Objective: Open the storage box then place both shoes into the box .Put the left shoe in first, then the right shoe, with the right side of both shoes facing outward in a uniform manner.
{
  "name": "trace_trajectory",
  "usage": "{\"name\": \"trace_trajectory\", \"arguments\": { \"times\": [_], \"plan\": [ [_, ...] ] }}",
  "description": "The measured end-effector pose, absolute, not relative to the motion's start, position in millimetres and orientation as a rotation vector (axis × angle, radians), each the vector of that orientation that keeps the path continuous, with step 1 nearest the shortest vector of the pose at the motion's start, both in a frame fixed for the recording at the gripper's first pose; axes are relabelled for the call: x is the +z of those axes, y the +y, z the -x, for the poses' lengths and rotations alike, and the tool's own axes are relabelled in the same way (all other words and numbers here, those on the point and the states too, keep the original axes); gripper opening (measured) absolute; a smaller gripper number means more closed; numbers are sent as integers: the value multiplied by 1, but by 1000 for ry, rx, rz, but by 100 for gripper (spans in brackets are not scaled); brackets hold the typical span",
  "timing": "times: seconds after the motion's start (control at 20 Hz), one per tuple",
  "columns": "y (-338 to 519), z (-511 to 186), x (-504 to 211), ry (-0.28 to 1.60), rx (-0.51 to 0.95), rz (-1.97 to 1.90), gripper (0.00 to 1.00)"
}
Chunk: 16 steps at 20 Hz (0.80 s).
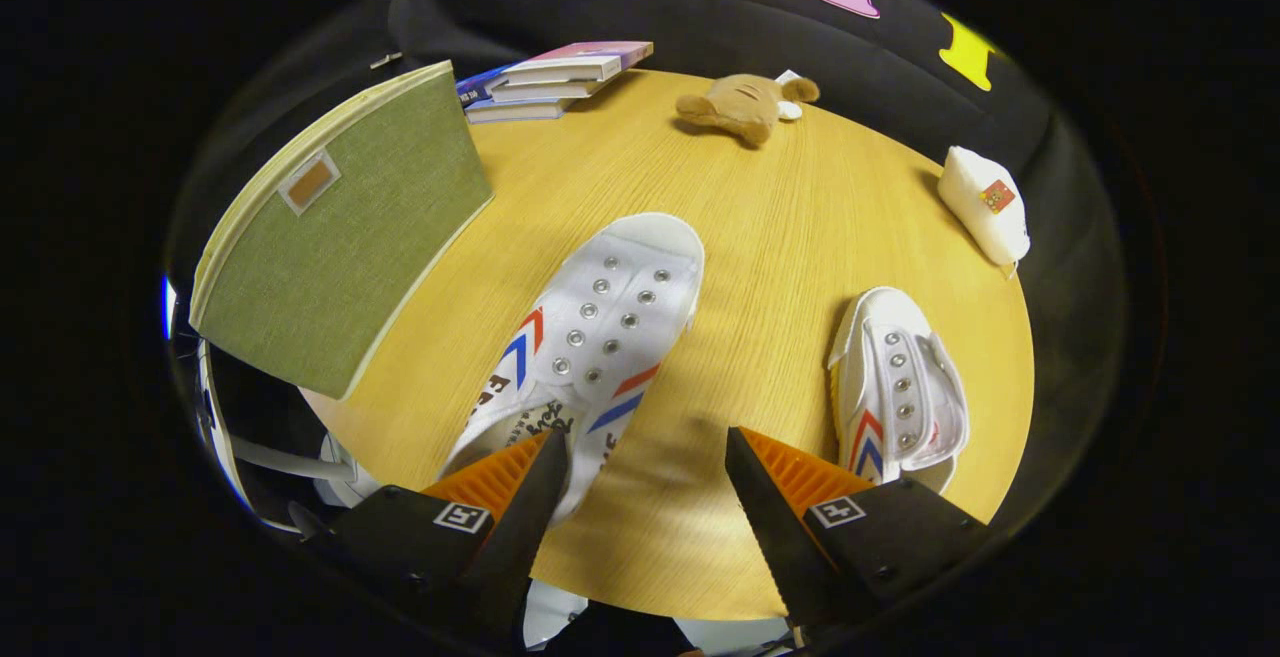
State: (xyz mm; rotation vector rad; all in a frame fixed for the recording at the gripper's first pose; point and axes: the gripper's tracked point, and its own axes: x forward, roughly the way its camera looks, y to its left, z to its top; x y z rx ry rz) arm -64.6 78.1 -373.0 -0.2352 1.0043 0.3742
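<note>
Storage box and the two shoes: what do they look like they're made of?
Storage box: likely woven fabric over stiff panels; green, matte, visible weave, pale edge trim.
Near shoe, beside one finger of the open gripper: white canvas by the look, metal eyelets, smooth paler toe cap, probably rubber.
Far shoe: looks the same.

The gripper (645, 457) hangs above the table, tilted downward, its two fingers (530, 497) spread wide with a clear gap between them. Nothing is clamped; the serrated inner faces stand bare and apart.
</note>
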Motion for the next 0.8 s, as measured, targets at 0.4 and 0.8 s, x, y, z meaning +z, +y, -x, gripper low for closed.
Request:
{"name": "trace_trajectory", "arguments": {
  "times": [0.4,0.8],
  "plan": [
    [113,60,-379,1047,350,37,61],
    [103,54,-376,1066,234,-205,6]
  ]
}}
